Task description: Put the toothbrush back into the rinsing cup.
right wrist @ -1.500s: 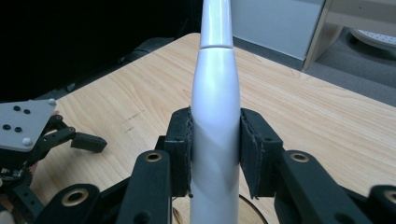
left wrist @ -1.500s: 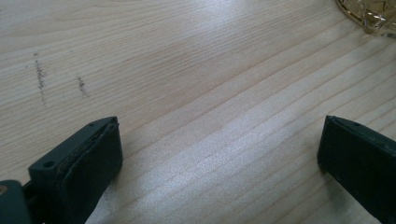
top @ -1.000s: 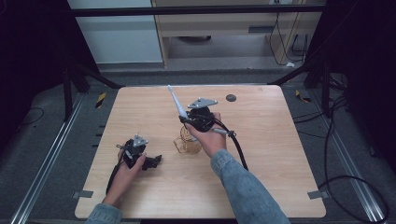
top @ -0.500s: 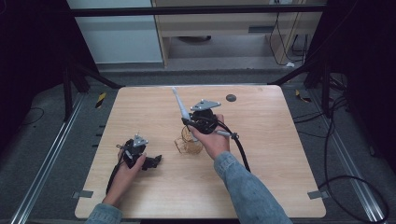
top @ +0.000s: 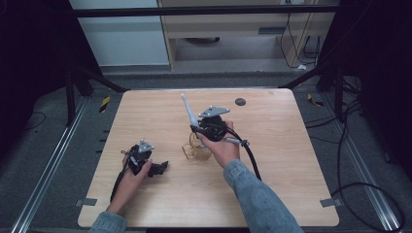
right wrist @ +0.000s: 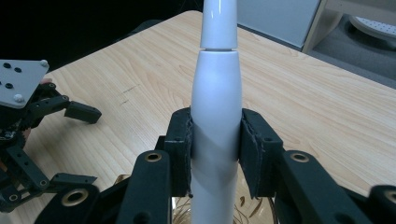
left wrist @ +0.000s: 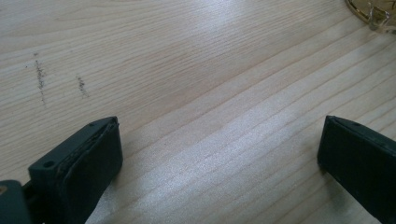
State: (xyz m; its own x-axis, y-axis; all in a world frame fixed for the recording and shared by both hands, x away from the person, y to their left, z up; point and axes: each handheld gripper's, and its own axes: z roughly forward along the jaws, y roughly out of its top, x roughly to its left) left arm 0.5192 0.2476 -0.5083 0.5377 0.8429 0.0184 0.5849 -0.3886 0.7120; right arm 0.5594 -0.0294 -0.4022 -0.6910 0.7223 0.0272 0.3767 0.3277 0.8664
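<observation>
A white, tapered toothbrush handle [right wrist: 216, 93] stands nearly upright, and my right gripper [right wrist: 215, 149] is shut on its lower part. In the high view the white handle [top: 188, 110] leans up and to the left from the right gripper [top: 197, 127], just above a clear glass with a gold rim [top: 197, 149]. The glass [right wrist: 180, 210] shows right under the jaws. My left gripper [top: 160, 168] rests on the table at the front left, open and holding nothing. Its jaws [left wrist: 219, 154] frame bare wood, with the glass [left wrist: 373, 16] at the far corner.
The light wooden table [top: 272, 160] has a small dark round disc [top: 240, 102] near its back edge. Cables trail from both grippers toward the front. Dark floor, frame legs and a cabinet surround the table. The left gripper [right wrist: 77, 145] appears to the left in the right gripper view.
My right gripper has drifted slightly right and nearer with the white handle, staying over the glass. The left gripper has not moved.
</observation>
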